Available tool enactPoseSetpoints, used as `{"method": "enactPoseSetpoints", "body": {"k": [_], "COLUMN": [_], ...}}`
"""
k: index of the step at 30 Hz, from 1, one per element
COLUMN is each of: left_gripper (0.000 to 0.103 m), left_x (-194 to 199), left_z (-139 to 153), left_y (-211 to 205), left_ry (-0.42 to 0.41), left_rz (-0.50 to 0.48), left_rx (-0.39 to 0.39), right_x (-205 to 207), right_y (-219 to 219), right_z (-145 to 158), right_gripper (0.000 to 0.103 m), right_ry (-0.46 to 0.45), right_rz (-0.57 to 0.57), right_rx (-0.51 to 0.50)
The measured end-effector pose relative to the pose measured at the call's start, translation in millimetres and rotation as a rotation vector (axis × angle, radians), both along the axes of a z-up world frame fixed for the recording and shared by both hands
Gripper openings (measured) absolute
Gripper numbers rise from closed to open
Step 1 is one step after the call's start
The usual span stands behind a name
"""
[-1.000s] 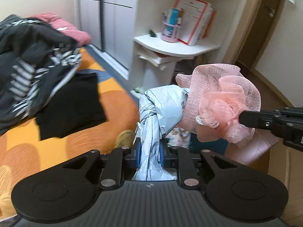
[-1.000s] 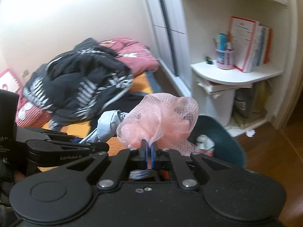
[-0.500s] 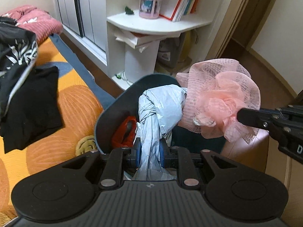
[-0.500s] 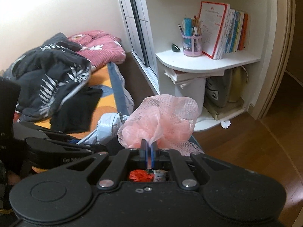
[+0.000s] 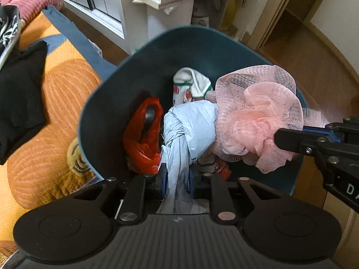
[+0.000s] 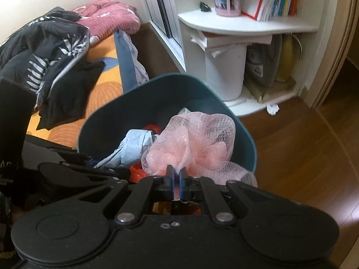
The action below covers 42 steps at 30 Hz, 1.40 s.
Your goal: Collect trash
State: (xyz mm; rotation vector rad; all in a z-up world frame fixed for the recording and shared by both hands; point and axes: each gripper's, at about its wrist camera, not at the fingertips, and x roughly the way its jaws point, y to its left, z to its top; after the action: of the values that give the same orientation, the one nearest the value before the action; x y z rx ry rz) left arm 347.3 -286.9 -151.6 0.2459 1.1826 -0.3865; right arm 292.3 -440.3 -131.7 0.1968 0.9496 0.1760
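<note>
My left gripper (image 5: 176,177) is shut on a crumpled grey plastic bag (image 5: 190,125) and holds it over the open dark teal trash bin (image 5: 107,94). My right gripper (image 6: 176,177) is shut on a pink mesh net (image 6: 197,139) and holds it over the same bin (image 6: 244,143). The net (image 5: 258,114) hangs beside the grey bag (image 6: 132,143), touching it. The right gripper's arm enters the left wrist view from the right. Inside the bin lie a red plastic bag (image 5: 143,134) and a white printed wrapper (image 5: 190,87).
The bin stands on brown wood floor (image 6: 303,157) between an orange bed cover (image 5: 51,103) with black clothes (image 5: 18,98) and a white corner shelf (image 6: 246,27) with books, a pen cup and a white container (image 6: 224,71) under it.
Both grippers moved forward and tilted down with their trash, from beside the bed to right over the bin's opening. The bin's contents have come into view.
</note>
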Motion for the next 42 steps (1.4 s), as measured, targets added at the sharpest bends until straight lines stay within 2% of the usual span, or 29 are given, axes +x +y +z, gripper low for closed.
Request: {"method": "enactPoseSetpoints", "body": {"k": [7, 11, 13, 15, 16, 22, 29, 32, 37, 42], "left_gripper": [0.023, 0.03, 0.038, 0.058, 0.059, 0.06, 0.06, 0.065, 0.065, 0.068], "left_x": [-5.1, -3.5, -4.8, -8.4, -10.4, -29.5, -61.4, -75.7, -98.5, -127.3], "left_z": [-9.1, -6.7, -4.9, -0.3, 2.2, 24.7, 60.8, 75.5, 96.5, 120.3], "left_y": [-8.0, -11.9, -12.6, -13.7, -13.4, -9.8, 1.1, 10.0, 24.4, 41.9], "left_ry": [-0.015, 0.003, 0.005, -0.018, -0.031, -0.076, -0.173, -0.207, -0.258, -0.354], "left_rz": [-0.023, -0.02, -0.023, -0.022, -0.022, -0.032, -0.038, -0.04, -0.044, -0.05], "left_rx": [0.044, 0.026, 0.011, 0.011, 0.007, -0.065, -0.131, -0.159, -0.203, -0.245], "right_x": [2.7, -2.9, -7.4, -12.1, -14.1, -38.4, -69.5, -83.4, -108.9, -135.3], "right_y": [-2.3, -4.7, -6.3, -10.0, -11.9, -16.3, -17.4, -15.3, -7.8, 2.2], "right_z": [-11.3, -11.4, -10.2, -8.7, -7.3, 7.6, 31.8, 41.4, 60.0, 79.2], "right_gripper": [0.016, 0.023, 0.026, 0.028, 0.029, 0.035, 0.045, 0.047, 0.049, 0.049], "right_ry": [0.039, 0.033, 0.025, 0.02, 0.016, -0.048, -0.147, -0.189, -0.263, -0.337], "right_rz": [-0.028, -0.023, -0.02, -0.033, -0.038, -0.048, -0.056, -0.059, -0.059, -0.066], "right_rx": [0.032, 0.054, 0.067, 0.075, 0.086, 0.089, 0.103, 0.105, 0.101, 0.099]}}
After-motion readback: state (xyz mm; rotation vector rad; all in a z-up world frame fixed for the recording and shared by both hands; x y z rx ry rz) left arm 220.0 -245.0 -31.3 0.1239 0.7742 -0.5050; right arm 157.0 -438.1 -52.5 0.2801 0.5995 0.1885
